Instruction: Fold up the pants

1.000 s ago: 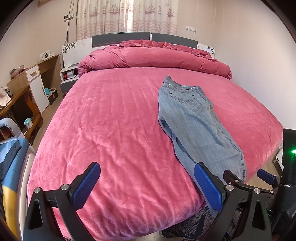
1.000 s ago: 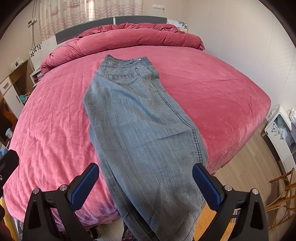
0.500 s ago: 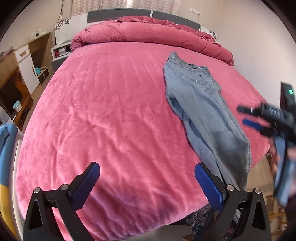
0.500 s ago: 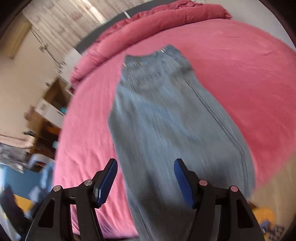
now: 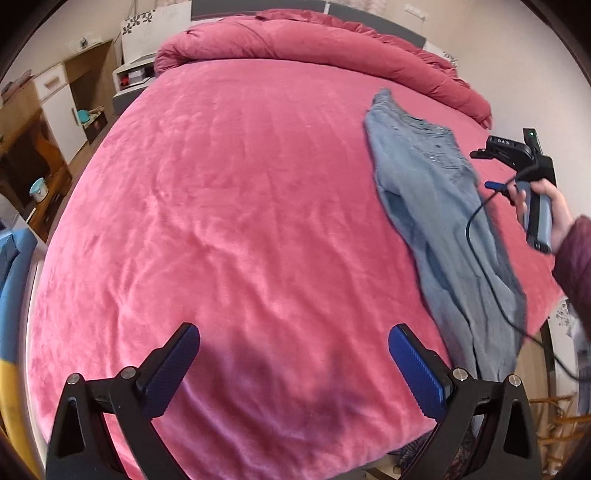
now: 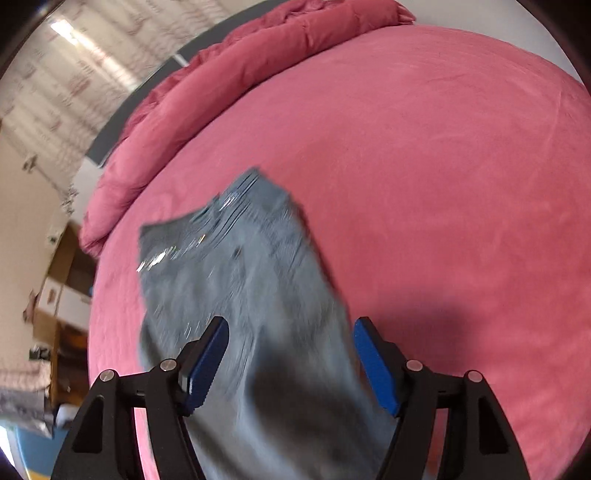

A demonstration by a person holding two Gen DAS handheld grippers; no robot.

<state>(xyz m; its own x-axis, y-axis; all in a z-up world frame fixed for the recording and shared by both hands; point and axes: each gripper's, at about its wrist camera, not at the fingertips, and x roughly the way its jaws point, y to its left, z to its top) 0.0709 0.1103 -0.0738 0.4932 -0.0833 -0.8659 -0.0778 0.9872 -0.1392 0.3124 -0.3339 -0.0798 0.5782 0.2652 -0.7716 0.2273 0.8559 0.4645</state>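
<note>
Pants flat on bed, both grippers above, nothing gripped.
Jeans [image 5: 439, 206] lie lengthwise along bed [image 5: 240, 221] edge, legs hanging off. Left gripper [image 5: 293, 363] wide open over bare cover. Right gripper [image 6: 290, 360] jaws just reopened a bit, empty, over the jeans.

We see a bedroom filled by a wide bed [image 5: 229, 206] under a pink plush cover, with a rolled pink duvet [image 5: 314, 48] along its dark grey headboard [image 5: 373, 20]. Left of the bed we find wooden cabinets [image 5: 48, 122] with white doors and a white nightstand [image 5: 135, 75]. The walls [image 5: 517, 74] are pale. In the right wrist view we make out patterned curtains [image 6: 66, 66], lit from behind.
</note>
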